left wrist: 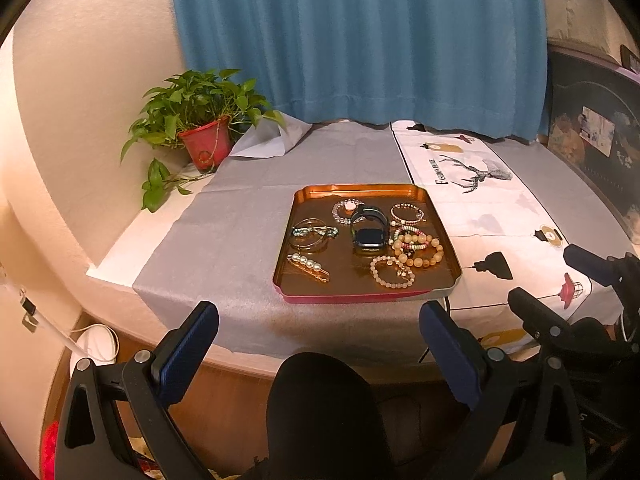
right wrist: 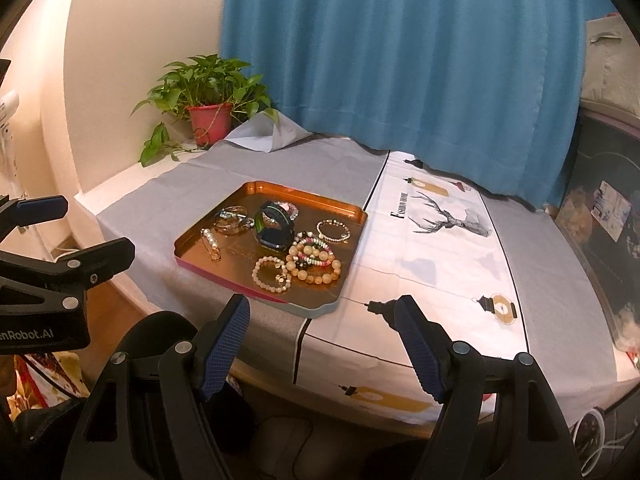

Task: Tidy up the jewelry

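Tray (left wrist: 442, 240): copper-coloured inside, red outer wall, shallow rim; sits on the grey cloth (left wrist: 224, 240) near the table's front edge, its right side touching the printed white cloth (left wrist: 500, 216).
Tray contents, left: pearl clip (left wrist: 308, 266) at the front; thin bangles (left wrist: 310, 233) with a greenish bead strand behind it.
Tray contents, centre: dark watch (left wrist: 369, 232), strap looped upward; clear bead bracelet (left wrist: 346, 211) behind it, touching the strap.
Tray contents, right: thin bead bracelet (left wrist: 407, 213) at the back; amber bead bracelet (left wrist: 421, 251) overlapping multicoloured strands; pale bead bracelet (left wrist: 392, 272) at the front.
Left gripper (left wrist: 318, 322): fingers wide apart, holding nothing; hovers off the table's front edge, short of the tray.
Right gripper (right wrist: 322, 318): fingers wide apart, holding nothing; hovers at the table's edge, just before the tray's near right corner.
Surroundings: plant (left wrist: 200, 120) in a red pot at the back left corner; blue curtain (left wrist: 360, 40) behind the table.
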Action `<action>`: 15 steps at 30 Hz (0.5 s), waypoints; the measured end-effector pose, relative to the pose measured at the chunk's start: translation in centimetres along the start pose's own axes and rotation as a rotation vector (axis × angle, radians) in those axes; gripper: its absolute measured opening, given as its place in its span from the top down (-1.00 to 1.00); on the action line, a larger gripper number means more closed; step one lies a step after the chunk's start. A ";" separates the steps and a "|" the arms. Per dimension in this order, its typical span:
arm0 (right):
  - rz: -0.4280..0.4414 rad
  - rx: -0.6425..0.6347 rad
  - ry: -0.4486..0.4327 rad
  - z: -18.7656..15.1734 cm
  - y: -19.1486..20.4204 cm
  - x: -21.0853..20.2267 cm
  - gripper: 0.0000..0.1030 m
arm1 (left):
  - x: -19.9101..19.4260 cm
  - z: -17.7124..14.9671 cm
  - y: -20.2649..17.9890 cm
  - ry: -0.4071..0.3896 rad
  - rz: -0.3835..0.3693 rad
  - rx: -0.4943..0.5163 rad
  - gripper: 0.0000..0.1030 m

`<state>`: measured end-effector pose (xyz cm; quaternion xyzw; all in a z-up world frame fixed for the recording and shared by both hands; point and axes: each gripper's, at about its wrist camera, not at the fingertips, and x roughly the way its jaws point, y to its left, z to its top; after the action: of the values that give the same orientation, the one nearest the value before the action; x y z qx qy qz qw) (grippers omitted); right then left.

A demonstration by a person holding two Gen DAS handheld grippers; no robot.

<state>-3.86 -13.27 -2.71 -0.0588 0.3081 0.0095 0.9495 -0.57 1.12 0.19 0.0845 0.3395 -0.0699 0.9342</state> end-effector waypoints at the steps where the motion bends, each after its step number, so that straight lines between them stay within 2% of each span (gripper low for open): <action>1: 0.000 0.001 0.000 0.0 0.0 0.0 -0.47 | 0.0 0.0 0.0 0.000 0.002 -0.001 -0.94; 15: -0.003 0.001 0.003 0.1 0.1 0.1 -0.59 | 0.1 -0.2 0.5 0.002 0.001 -0.002 -0.94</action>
<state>-3.78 -13.15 -2.69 -0.0590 0.3094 0.0078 0.9491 -0.55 1.61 -0.01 0.0840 0.3407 -0.0691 0.9339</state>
